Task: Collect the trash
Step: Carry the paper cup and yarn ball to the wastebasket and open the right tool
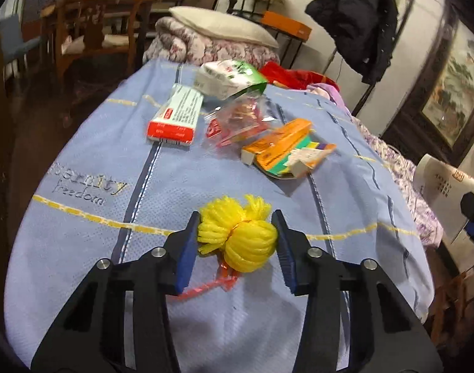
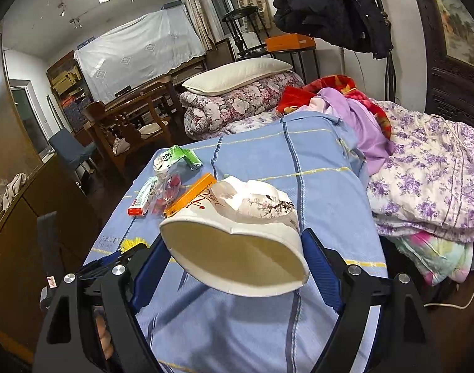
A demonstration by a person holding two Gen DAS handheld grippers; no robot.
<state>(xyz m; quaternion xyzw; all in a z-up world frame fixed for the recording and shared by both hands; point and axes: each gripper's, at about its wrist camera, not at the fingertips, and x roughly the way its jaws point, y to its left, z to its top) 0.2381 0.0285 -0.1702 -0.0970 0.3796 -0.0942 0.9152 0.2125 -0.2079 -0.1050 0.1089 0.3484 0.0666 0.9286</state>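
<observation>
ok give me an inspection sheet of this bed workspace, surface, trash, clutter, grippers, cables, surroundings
Surface: blue striped bedspread, wrinkle-free where the trash lies.
Job's things: yellow net bundle; red-and-white box; clear plastic bag; orange box; green-white packet.
Clutter: purple garment, floral quilts.
Grippers: left gripper pads against the net bundle; right gripper holds a white paper bag, mouth open.
Cables: white cord on the floor.
Surroundings: wooden chair, hanging black coat.
</observation>
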